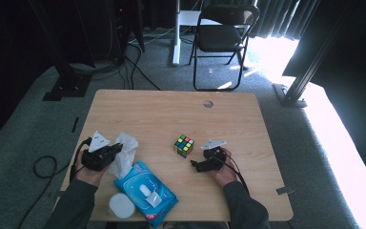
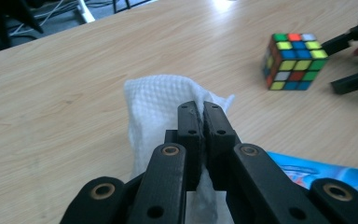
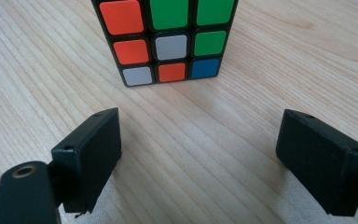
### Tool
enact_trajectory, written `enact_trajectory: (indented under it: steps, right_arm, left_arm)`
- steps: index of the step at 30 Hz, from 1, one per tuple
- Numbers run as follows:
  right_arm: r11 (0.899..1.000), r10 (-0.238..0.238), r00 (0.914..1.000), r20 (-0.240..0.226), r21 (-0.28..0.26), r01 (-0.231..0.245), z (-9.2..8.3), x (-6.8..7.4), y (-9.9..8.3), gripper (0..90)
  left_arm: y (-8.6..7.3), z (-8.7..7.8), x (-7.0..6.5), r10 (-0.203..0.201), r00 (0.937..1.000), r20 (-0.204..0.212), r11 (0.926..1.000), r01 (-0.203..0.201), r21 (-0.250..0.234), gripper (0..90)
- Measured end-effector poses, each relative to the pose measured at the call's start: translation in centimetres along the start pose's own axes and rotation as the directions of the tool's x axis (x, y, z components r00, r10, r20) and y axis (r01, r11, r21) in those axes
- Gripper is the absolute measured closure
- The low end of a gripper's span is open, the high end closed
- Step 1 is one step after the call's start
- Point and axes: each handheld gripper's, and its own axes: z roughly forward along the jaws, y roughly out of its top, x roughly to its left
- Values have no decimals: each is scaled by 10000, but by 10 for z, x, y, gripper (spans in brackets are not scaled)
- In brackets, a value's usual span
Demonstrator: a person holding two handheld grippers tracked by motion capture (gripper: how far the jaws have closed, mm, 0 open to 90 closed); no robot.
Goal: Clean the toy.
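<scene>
On table: left gripper clamps wipe

White, waffle-textured wet wipe hung crumpled above the wooden table, pinched at its upper edge, just beside the blue wipes pack. Scrambled puzzle cube sat flat mid-table, well apart from the wipe.

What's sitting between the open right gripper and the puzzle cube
Nothing: in the right gripper view, bare wooden table runs from the right gripper to the puzzle cube.
</scene>
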Motion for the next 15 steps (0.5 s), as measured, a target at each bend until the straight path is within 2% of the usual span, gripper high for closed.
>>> enact_trajectory:
  steps: [3,9,15]
  right_arm:
    - [10000,9,10000,-6,-3,-9,0,0,0,139]
    - [10000,1,10000,-1,-1,-1,0,0,0,140]
    - [10000,2,10000,0,1,-2,0,0,0,139]
  left_arm:
    - [-4,6,7,-168,9998,-143,9998,170,87,875]
    - [-14,19,13,-209,9986,-490,9989,229,409,875]
    - [-12,20,16,-359,9982,-475,9988,375,327,875]
